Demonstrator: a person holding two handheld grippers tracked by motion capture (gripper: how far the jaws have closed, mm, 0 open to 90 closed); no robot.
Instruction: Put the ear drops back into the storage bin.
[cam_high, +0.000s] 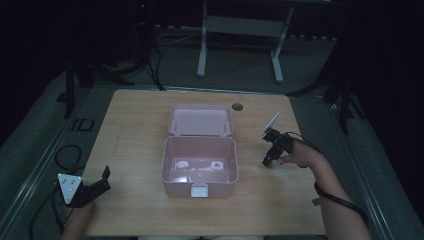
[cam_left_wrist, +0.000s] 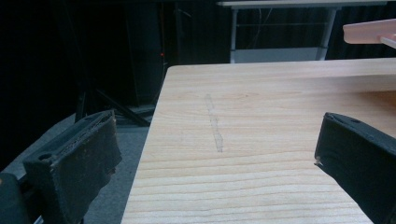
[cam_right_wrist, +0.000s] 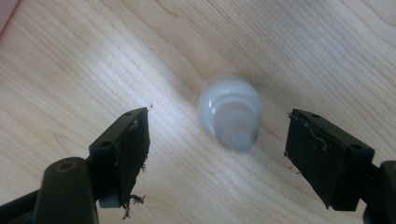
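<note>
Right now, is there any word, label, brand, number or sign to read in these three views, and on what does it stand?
None can be read.
pink box: no print shows; the white latch on its front wall is blank.
small white bottle between the right gripper's open jaws: blurred, no lettering to make out.
grey plate on the left gripper: dark dots, no text.

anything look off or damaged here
The pad on one of the right gripper's fingers is frayed, with threads hanging off its edge. A faint grey streak marks the table. The white bottle lies intact between the open fingers.
</note>
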